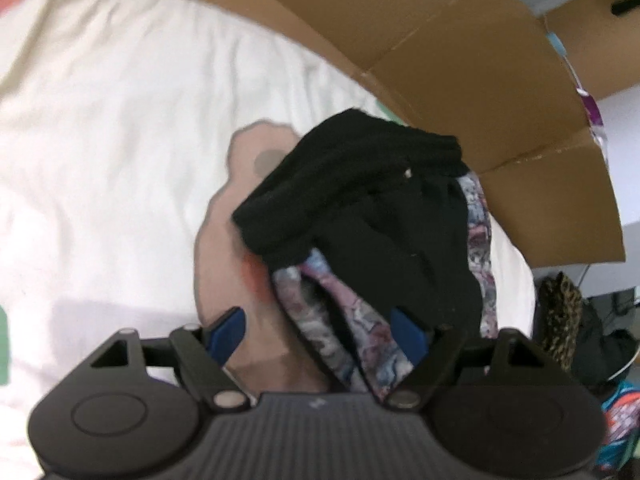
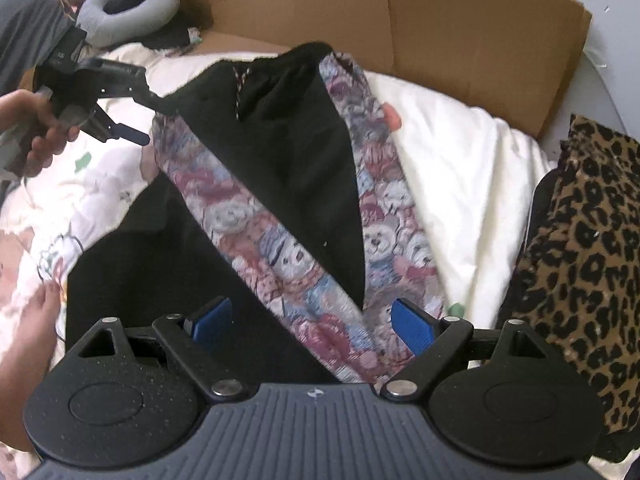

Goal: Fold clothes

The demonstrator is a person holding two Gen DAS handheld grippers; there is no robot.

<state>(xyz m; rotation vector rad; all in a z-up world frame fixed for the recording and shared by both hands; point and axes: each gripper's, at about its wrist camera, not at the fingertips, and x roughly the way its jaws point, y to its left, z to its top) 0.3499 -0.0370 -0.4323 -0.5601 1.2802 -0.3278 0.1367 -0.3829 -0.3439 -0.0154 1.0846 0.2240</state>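
Two grippers hang over a white bedsheet (image 2: pixel 460 160). Nearest the right gripper (image 2: pixel 316 322), whose blue pads are spread wide, lies a garment (image 2: pixel 280 168), black with teddy-bear print bands; the cloth passes between its fingers, pressed by neither. Past it, the left gripper (image 2: pixel 132 120), held in a hand (image 2: pixel 36 136), is also spread wide at the garment's far corner. A leopard-print cloth (image 2: pixel 580 248) sits at the bed's right edge. Farthest stands a cardboard box (image 2: pixel 440 12).

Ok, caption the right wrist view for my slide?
Open right gripper over a teddy-print garment on the bed, leopard fabric beside.
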